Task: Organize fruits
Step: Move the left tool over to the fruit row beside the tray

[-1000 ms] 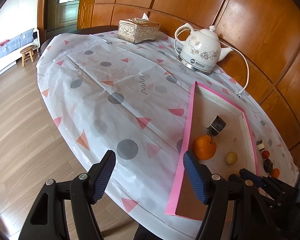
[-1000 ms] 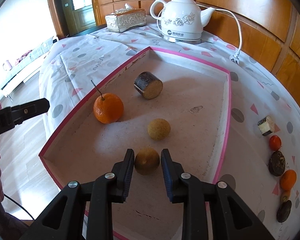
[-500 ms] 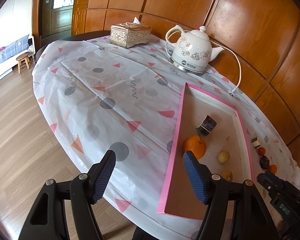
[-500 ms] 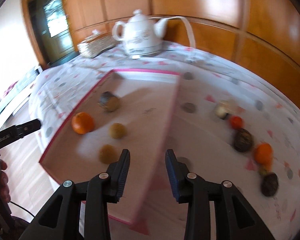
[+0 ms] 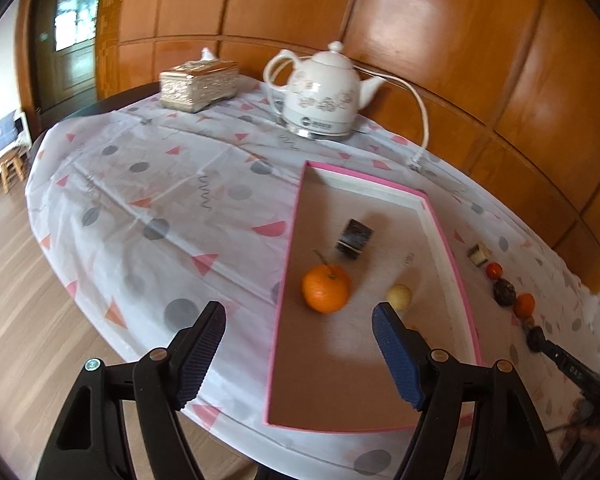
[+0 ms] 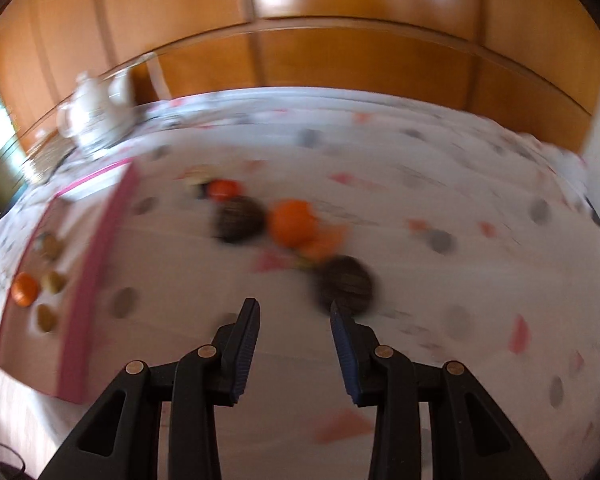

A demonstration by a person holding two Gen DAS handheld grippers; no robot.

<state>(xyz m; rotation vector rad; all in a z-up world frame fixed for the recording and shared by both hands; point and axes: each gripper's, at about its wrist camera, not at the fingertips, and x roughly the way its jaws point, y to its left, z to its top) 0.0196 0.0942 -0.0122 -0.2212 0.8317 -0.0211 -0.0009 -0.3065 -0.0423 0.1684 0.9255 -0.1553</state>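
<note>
Fruit row [image 6: 284, 232] crowds cloth right of pink tray [image 5: 456, 280]; cloth left of tray bare.

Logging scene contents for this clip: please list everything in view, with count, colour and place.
tray: 1, pink-rimmed, on the tablecloth
big orange: 1, orange, inside tray
round fruits: 2, tan, inside tray beside big orange
dark cut piece: 1, inside tray, far end
pale cut piece: 1, on cloth outside tray
red fruit: 1, same row
dark fruits: 2, same row
small orange: 1, between the dark fruits
kettle: 1, white, far end
tissue box: 1, gold, left of kettle
tablecloth: 1, white, pink and grey shapes
stool: 1, wooden, on floor
left gripper: black, blue fingers, open, just widened, empty
right gripper: same, open, just widened, empty, near a dark fruit
</note>
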